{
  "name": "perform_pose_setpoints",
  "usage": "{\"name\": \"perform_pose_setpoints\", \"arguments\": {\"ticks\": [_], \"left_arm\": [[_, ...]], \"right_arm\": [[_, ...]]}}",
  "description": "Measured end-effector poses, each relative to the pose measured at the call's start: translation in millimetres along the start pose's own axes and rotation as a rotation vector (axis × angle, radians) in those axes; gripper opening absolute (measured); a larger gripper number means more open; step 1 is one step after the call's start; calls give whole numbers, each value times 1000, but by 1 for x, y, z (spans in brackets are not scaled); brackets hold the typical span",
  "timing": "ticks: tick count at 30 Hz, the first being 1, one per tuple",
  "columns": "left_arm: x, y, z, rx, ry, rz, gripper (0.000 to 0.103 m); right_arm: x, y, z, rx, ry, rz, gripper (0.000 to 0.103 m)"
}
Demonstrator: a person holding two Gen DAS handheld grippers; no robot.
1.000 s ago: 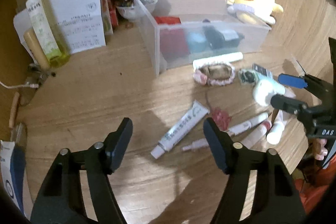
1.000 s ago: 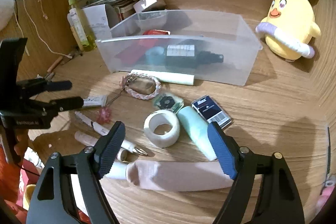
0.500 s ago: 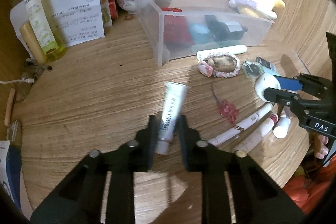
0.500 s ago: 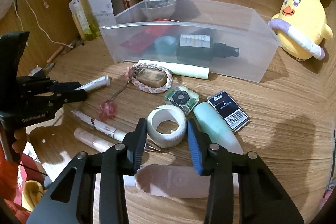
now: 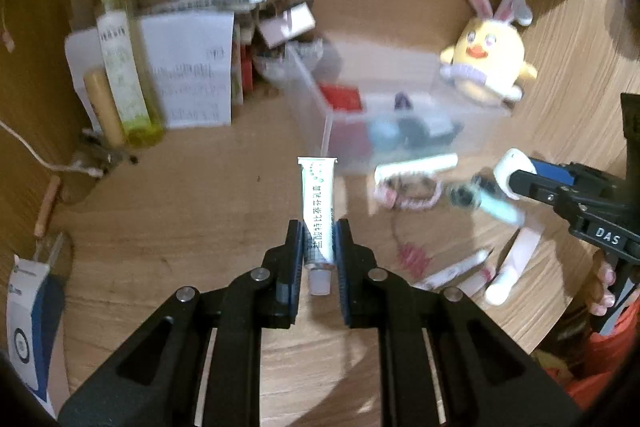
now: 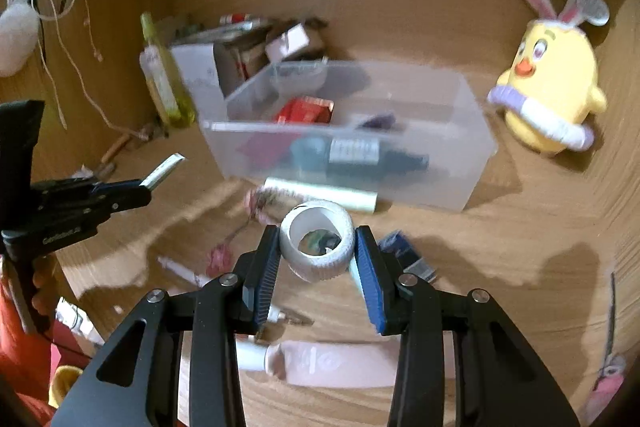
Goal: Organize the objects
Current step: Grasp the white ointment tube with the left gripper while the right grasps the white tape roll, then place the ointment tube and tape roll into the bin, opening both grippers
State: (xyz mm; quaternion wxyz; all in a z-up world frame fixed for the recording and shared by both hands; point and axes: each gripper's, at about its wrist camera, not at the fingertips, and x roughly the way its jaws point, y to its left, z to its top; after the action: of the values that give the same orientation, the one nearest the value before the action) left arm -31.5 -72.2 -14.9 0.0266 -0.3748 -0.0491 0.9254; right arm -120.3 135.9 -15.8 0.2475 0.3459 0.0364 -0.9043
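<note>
The left claw (image 5: 318,247) is clamped on a white tube (image 5: 318,211), gripping it near the cap end so the crimped tail sticks out ahead, clear of the desk (image 5: 168,211). The right claw (image 6: 316,251) is clamped on a white tape roll (image 6: 317,241), its pads (image 6: 266,267) pressing the roll's outer wall from both sides, the hole facing the camera. Both things look lifted, and the clear bin (image 6: 472,163) stands ahead of both claws, already holding a dark bottle (image 6: 360,157) and a red pack (image 6: 306,111).

The step in hand seems to be carrying both things to the bin. To do it well:

- Raise each load above the bin's near wall before moving in; the tube's long tail leads and would be the first part to catch the rim.
- Keep the two claws apart on the way. They converge on one bin, so send one to the left part and one to the right, or let one go in first.
- The tube is held at one end only and may swing; a slow, steady carry should keep it from twisting out.
- The roll is thin-walled and may squash or pop free if squeezed harder, so hold the present grip.
- Lower each thing into a free spot beside the bottle before letting go, not from height.

Other tubes and a bracelet (image 5: 406,189) lie on the desk in front of the bin.
</note>
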Motion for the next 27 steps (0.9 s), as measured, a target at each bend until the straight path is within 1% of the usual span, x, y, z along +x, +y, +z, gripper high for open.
{"name": "perform_pose_setpoints", "arguments": {"ticks": [3, 6, 9, 12, 16, 19, 21, 27], "left_arm": [[-8, -2, 12, -12, -47, -16, 15], [-10, -7, 29, -12, -88, -5, 15], [-6, -10, 43, -25, -96, -14, 15], [3, -14, 59, -30, -99, -6, 15], [21, -18, 79, -28, -83, -5, 15], [40, -22, 93, -21, -57, -4, 15], [50, -25, 100, -15, -39, -1, 15], [86, -36, 115, 5, 36, -22, 15]], "right_arm": [[-7, -6, 14, 3, -42, -8, 35], [-10, -11, 30, 0, -75, -21, 35], [-11, -15, 46, -10, -97, -30, 35], [-8, -21, 62, -26, -110, -45, 35], [7, -28, 79, -35, -101, -65, 35], [23, -34, 89, -42, -78, -84, 35], [34, -39, 94, -42, -56, -92, 35], [67, -53, 99, -38, 30, -104, 35]]}}
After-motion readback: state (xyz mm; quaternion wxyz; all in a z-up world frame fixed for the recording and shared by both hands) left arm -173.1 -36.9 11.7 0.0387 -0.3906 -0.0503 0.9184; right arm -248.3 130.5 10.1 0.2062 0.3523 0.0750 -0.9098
